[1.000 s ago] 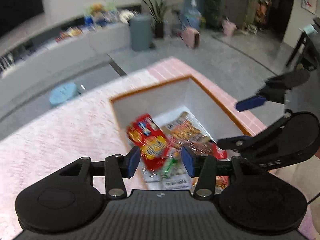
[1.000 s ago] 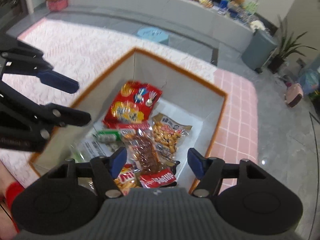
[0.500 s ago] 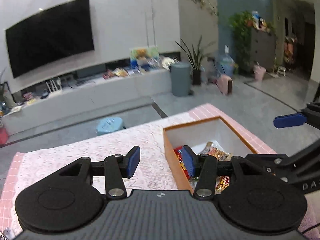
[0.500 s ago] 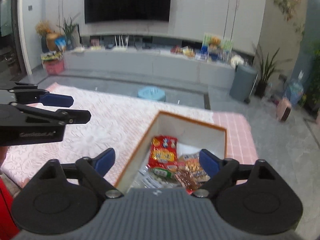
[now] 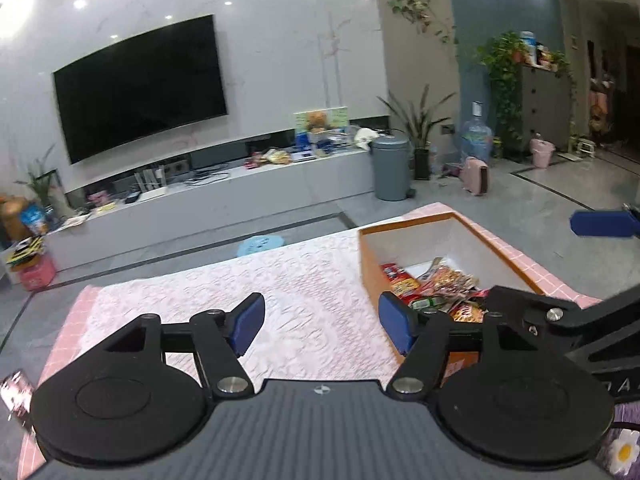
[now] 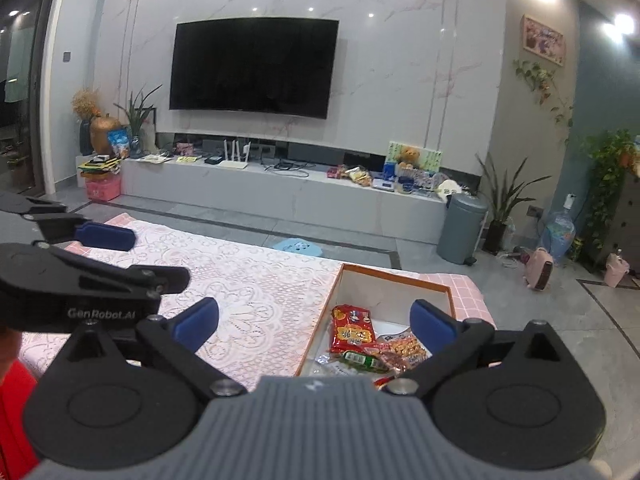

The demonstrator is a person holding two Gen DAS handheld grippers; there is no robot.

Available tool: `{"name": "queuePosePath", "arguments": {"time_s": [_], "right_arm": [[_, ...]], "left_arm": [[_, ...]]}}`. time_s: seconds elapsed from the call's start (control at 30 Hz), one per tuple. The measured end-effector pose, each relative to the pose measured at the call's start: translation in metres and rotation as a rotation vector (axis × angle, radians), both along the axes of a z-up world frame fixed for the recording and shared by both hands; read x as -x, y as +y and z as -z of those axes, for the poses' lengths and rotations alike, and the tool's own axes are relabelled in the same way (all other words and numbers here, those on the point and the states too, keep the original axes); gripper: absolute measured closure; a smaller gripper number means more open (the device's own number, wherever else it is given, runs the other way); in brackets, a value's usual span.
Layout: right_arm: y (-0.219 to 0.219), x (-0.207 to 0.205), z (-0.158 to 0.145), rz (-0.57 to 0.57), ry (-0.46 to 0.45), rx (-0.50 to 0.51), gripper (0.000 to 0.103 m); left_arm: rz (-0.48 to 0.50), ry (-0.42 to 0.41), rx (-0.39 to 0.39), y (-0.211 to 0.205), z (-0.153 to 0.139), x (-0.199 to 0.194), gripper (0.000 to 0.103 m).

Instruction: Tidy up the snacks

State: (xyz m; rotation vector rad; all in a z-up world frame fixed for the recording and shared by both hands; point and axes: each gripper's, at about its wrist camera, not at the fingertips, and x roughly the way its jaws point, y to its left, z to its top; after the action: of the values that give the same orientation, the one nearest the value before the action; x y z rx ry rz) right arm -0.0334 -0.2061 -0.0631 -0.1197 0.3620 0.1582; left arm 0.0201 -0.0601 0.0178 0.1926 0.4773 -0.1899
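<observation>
With both claws raised level over the table, I look out across a lacy pink tablecloth (image 5: 312,292), its raised floral weave rough and pale. My left gripper (image 5: 322,328) is spread wide, the flat blue pads (image 5: 246,322) well apart with nothing between them, only cloth beneath. My right gripper (image 6: 314,322) gapes just as wide, empty too, its blue rubbery pads (image 6: 432,326) framing the box from above.

And there is the box (image 6: 394,274): a shallow rectangular carton, orange on the rim and outer wall, plain white inside, sitting on the cloth near the table's far right corner, where pink gridded fabric shows at the edge. Inside lie the snacks (image 6: 372,350), a loose pile of glossy crinkled packets. A red bag (image 6: 354,330) with yellow lettering lies flat nearest the left wall, a green-labelled packet (image 6: 360,360) just below it, touching, and a clear pouch of golden nuggets (image 6: 406,352) just beside it to the right. From the left wrist camera the same heap (image 5: 436,286) crowds the box's near end, shiny and wrinkled, while white floor shows bare at the far end.

Beyond the table stand a curved black television (image 6: 254,64) on a marble wall and a round grey bin (image 6: 462,226).
</observation>
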Motion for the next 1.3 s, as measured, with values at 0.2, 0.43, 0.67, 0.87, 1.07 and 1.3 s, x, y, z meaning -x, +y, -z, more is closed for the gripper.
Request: {"name": "queuePosePath", "arguments": {"time_s": [0.2, 0.43, 0.67, 0.87, 1.07, 1.3], "right_arm": [[0.011, 0.028, 0.016, 0.051, -0.014, 0.010, 0.003], [0.007, 0.044, 0.032, 0.125, -0.001, -0.022, 0.003], [0.005, 0.045, 0.054, 0.159, 0.104, -0.048, 0.003], [0.000, 0.048, 0.060, 0.168, 0.127, -0.061, 0.003], [0.001, 0.049, 0.061, 0.164, 0.129, -0.062, 0.003], [0.003, 0.049, 0.060, 0.161, 0.123, -0.064, 0.003]], "left_arm": [[-0.039, -0.026, 0.017, 0.011, 0.021, 0.029, 0.021], [-0.047, 0.009, 0.015, 0.012, 0.048, 0.045, 0.020], [-0.059, 0.095, 0.000, 0.008, 0.073, 0.043, 0.020], [-0.074, 0.102, 0.000, 0.008, 0.077, 0.053, 0.020], [-0.084, 0.108, 0.010, 0.008, 0.075, 0.056, 0.019], [-0.079, 0.109, 0.007, 0.007, 0.073, 0.056, 0.019]]}}
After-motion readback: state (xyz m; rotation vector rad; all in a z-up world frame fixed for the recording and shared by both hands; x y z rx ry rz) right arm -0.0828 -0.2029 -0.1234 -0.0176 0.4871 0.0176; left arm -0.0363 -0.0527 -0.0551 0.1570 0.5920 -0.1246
